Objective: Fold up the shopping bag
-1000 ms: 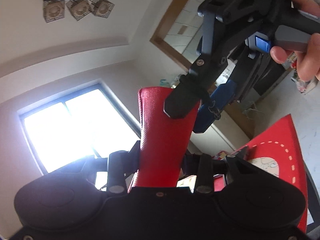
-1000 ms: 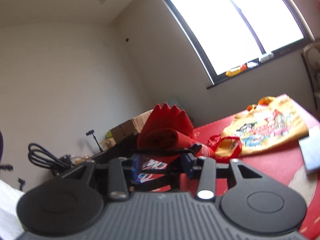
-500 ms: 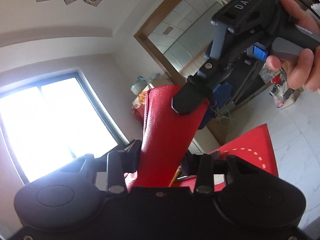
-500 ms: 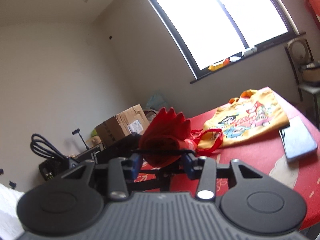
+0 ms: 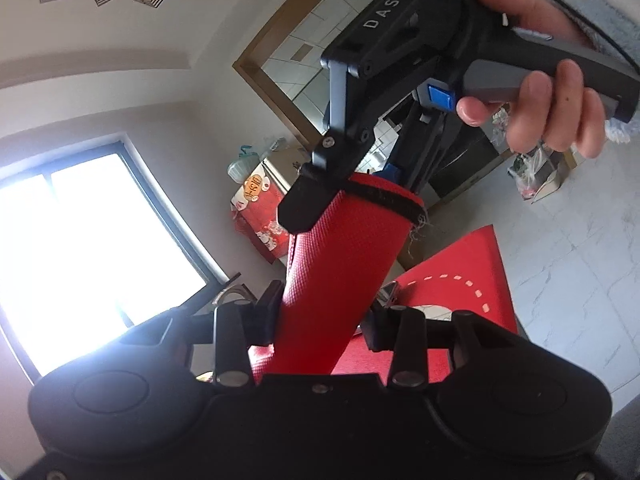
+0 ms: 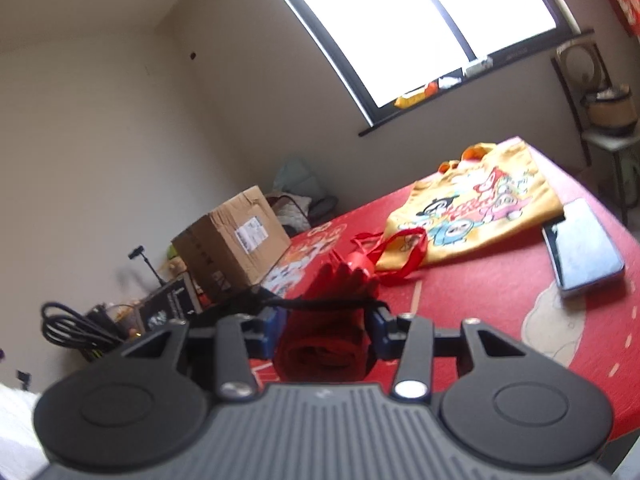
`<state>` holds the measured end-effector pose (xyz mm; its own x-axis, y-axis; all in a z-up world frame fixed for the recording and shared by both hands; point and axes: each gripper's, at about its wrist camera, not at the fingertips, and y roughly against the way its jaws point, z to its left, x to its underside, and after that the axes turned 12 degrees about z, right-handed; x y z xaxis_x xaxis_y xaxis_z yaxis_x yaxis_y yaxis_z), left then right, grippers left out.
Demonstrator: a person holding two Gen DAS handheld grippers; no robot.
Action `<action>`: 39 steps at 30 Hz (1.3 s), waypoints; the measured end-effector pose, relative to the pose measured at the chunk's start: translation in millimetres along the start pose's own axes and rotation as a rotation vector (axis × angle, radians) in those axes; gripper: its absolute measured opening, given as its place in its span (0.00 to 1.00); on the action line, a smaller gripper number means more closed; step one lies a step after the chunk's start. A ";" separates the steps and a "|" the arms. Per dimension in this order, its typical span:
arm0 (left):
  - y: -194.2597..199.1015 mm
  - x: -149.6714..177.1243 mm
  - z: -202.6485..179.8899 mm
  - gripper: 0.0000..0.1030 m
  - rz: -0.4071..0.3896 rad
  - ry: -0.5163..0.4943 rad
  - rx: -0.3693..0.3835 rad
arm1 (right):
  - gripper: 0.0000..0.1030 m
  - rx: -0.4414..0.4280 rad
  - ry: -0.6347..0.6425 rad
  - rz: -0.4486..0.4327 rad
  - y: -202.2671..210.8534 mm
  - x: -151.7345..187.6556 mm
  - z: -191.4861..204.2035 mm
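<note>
The red shopping bag (image 5: 344,248) is rolled into a tight tube and held off the table between both grippers. My left gripper (image 5: 320,320) is shut on its near end in the left wrist view. My right gripper (image 5: 352,188), held by a hand (image 5: 560,112), is shut on the far end. A black elastic band (image 5: 380,198) runs across that end and over one finger. In the right wrist view my right gripper (image 6: 324,332) clamps the roll (image 6: 324,352) with the band (image 6: 320,303) stretched above it. The bag's zigzag edge and red handles (image 6: 380,256) stick out beyond.
A table with a red printed cloth (image 6: 480,304) lies below. On it are a yellow cartoon bag (image 6: 480,208) and a phone (image 6: 584,248). A cardboard box (image 6: 232,240) and black cables (image 6: 72,328) sit at the left. Tiled floor (image 5: 568,280) shows past the table's corner.
Both hands have tilted and sunk a little with the roll still held. The right wrist view now looks down onto more of the table. The right gripper looms larger in the left view.
</note>
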<state>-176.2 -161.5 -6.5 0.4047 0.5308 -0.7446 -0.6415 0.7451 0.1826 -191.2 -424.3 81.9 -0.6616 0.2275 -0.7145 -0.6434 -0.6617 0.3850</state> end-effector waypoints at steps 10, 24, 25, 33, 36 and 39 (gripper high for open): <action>7.7 5.1 3.9 0.38 -0.006 0.057 0.083 | 0.42 0.005 0.034 0.182 -15.3 -26.8 -5.5; 21.4 15.5 9.3 0.37 0.001 0.078 0.163 | 0.43 0.089 0.466 0.347 -31.5 -35.7 39.2; 21.4 16.0 9.8 0.37 0.002 0.075 0.170 | 0.43 0.099 0.505 0.372 -33.9 -37.1 44.8; 20.6 19.9 9.8 0.37 0.018 0.064 0.197 | 0.45 0.070 0.569 0.624 -61.5 -62.4 55.4; 18.8 19.2 6.9 0.35 0.036 0.050 0.201 | 0.48 0.017 0.401 0.712 -74.7 -76.7 31.9; 13.0 18.0 -9.0 0.36 0.091 -0.066 0.218 | 0.49 0.107 0.489 0.832 -92.8 -66.8 42.5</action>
<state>-183.1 -146.0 -23.3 0.3980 0.6192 -0.6768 -0.5242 0.7590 0.3861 -103.6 -347.8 118.7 -0.7036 -0.6219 -0.3439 -0.0896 -0.4024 0.9111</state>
